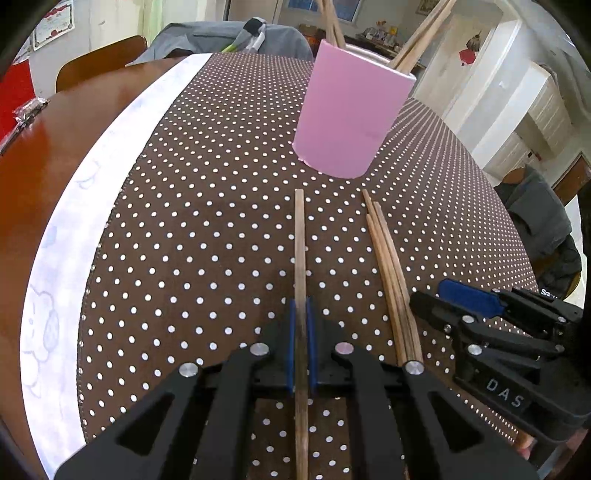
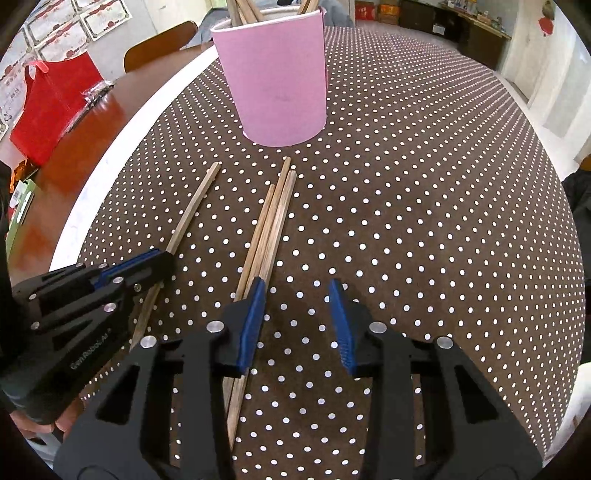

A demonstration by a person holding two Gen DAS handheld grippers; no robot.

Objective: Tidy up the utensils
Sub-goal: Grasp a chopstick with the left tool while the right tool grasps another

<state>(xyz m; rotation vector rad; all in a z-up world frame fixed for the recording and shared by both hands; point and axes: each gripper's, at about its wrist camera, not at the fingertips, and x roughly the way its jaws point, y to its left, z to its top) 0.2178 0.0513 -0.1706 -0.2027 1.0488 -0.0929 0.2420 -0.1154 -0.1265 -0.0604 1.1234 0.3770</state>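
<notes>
my left gripper [image 1: 301, 321] pinches one chopstick [image 1: 300, 240] bound for the far pink cup [image 1: 347, 118]; my right gripper [image 2: 297, 295] waits, fingers apart, beside three more chopsticks [image 2: 271, 221].

Chopsticks in pink holder [image 1: 347, 110] cut off by top edge; contents hidden

Home dining room.
Round wooden table [image 1: 44, 147], polka-dot cloth [image 2: 406, 184], chairs [image 1: 99, 59], white cabinet doors [image 1: 535, 110], certificates on wall [image 2: 55, 29].

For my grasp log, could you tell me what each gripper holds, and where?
Left gripper grips a single chopstick partway along its shaft; right gripper holds nothing.
</notes>
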